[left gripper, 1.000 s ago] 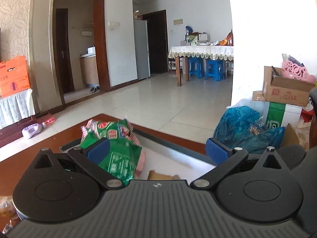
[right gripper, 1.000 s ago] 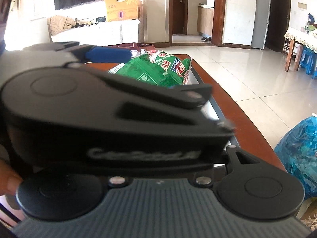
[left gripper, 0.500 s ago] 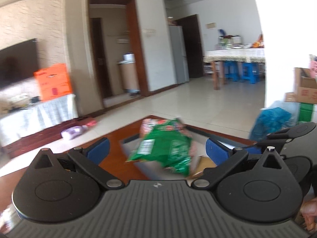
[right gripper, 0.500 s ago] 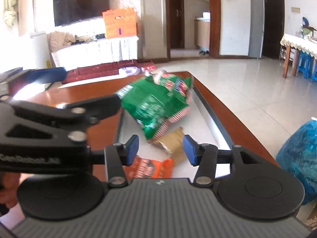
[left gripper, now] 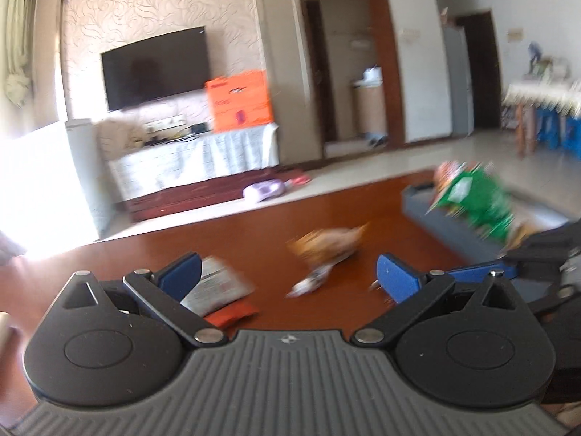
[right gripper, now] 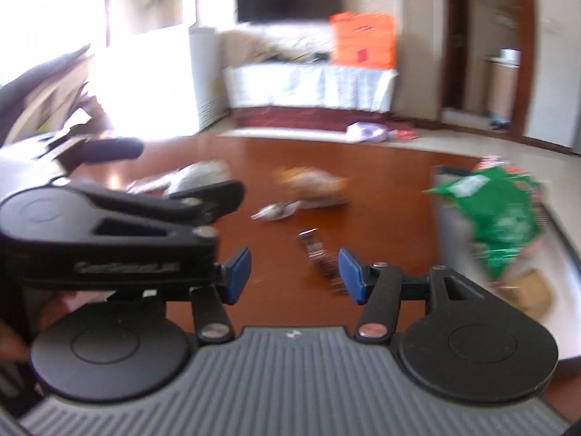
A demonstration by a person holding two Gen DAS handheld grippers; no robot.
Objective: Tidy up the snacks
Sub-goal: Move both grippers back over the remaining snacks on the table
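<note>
My left tongs (left gripper: pixel 287 276) gape empty over a white packet (left gripper: pixel 214 287) on the worktop (left gripper: pixel 225 239), my right tongs (right gripper: pixel 294 276), jaws just widening, frame a dark wrapper (right gripper: pixel 319 261) without gripping it, the orange bag (right gripper: pixel 312 185) lies beyond, and the green bag (right gripper: pixel 504 218) sits in the tray (left gripper: pixel 450 229) at far right.

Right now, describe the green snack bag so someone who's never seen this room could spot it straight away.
Find the reddish-brown wooden table facing the TV. At its right side sits a grey tray, and the green bag lies in it, its top poking past the tray's far end. It is the only bright green, large packet; the other snacks are small and brown, white or orange.
</note>
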